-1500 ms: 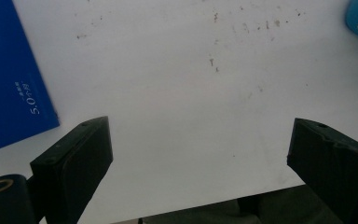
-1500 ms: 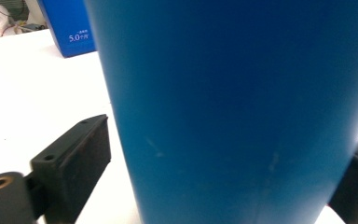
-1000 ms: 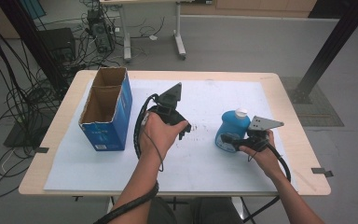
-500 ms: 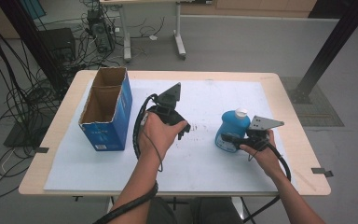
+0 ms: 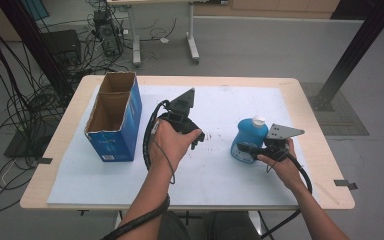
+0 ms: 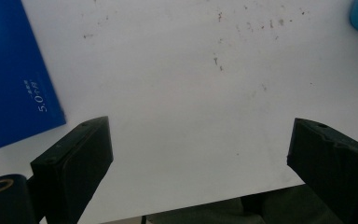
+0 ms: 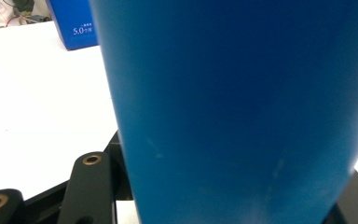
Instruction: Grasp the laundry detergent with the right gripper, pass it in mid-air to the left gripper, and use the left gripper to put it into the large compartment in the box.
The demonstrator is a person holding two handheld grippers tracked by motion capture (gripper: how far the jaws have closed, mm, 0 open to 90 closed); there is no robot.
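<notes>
The blue plastic bottle with its white cap stands upright on the white mat, at about four o'clock from the table's middle. The right gripper has come at it from the side and its jaws have just been closing, with the bottle between them; they are now clamped on the lower body, and in the right gripper view the blue wall sits tight up against the gripper.

The left gripper hangs over the middle of the mat with its jaws spread wide and nothing between them. The open-topped blue cardboard box stands well apart, at about nine o'clock from it.

The bottle looks like a squat, rounded detergent-type container: smooth, glossy plastic, likely slippery, with walls that could give a little under pressure. How full it is cannot be seen, so it may be heavier than it looks. I would judge the low, wide body a fair place to hold, since that keeps the weight near the jaws. A hold near the cap would let it swing. A firm, level squeeze seems wise on those curved sides.
</notes>
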